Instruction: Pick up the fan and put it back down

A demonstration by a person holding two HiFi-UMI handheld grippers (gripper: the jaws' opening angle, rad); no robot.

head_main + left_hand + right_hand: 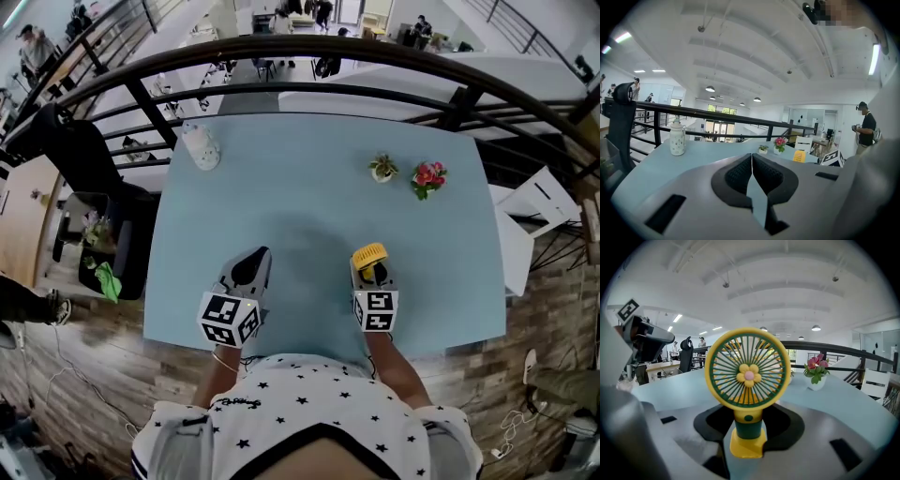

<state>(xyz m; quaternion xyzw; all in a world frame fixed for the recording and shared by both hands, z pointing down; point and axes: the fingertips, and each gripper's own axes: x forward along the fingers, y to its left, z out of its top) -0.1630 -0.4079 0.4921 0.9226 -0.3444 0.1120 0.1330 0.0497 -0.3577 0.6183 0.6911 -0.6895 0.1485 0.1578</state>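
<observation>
At the near edge of the table (309, 178), right of centre, the right claw (749, 425) grips the stem of the fan (748, 373). The fan stands upright, its head above the claw. The left claw (751, 161) is closed and empty alongside.

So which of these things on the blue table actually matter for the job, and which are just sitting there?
In the job: fan; right gripper, gripping its stem.
Just lying about: white jar; small potted plant; pink flowers. The left gripper is shut and empty.

Prob. office mezzanine: railing (281, 45), desk chair (621, 117).
</observation>
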